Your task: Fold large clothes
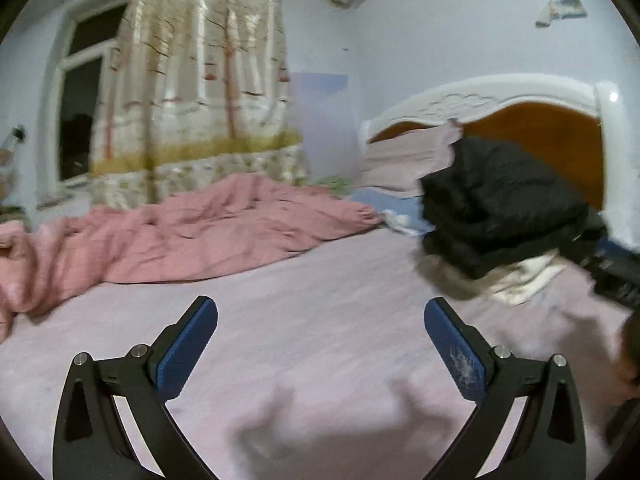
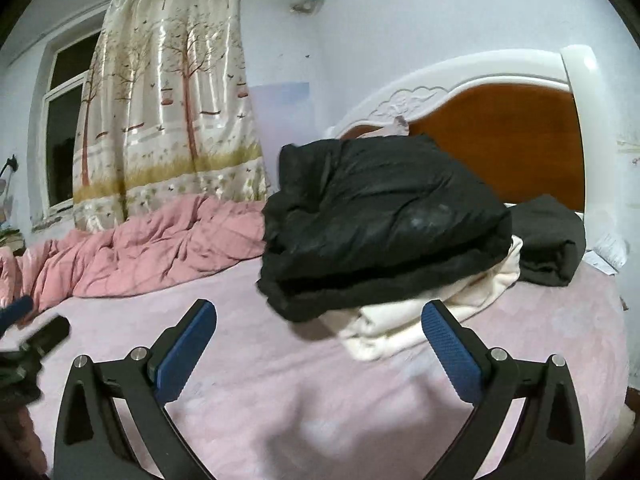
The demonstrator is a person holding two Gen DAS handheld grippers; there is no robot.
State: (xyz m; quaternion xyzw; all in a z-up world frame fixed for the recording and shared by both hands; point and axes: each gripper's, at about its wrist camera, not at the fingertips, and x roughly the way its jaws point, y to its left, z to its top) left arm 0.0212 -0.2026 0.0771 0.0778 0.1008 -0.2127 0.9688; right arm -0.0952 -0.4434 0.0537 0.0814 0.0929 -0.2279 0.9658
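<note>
**Both grippers empty above the bed, folded stack at the headboard end**

My left gripper (image 1: 320, 316) hung over the bare middle of the bed (image 1: 320, 352), fingers spread wide, nothing between them. My right gripper (image 2: 320, 320) was the same: fingers released and empty, pointed at the clothes.

The black padded garment (image 2: 380, 216) lay folded flat on top of a cream garment (image 2: 400, 320), the pair stacked near the headboard (image 2: 520, 136) end, toward the bed's right side. My judgement: stacking there kept the open middle of the sheet free as a working surface. A second dark folded piece (image 2: 552, 240) sat just beside the stack, closer to the headboard. The pink quilt (image 1: 180, 232) was bunched along the far edge by the curtain (image 2: 168, 112), probably pushed aside for the same reason.

No unfolded garment showed in either view. The left view was motion-blurred, so fine detail there was uncertain.

Judged stage: between items, the black piece done.
</note>
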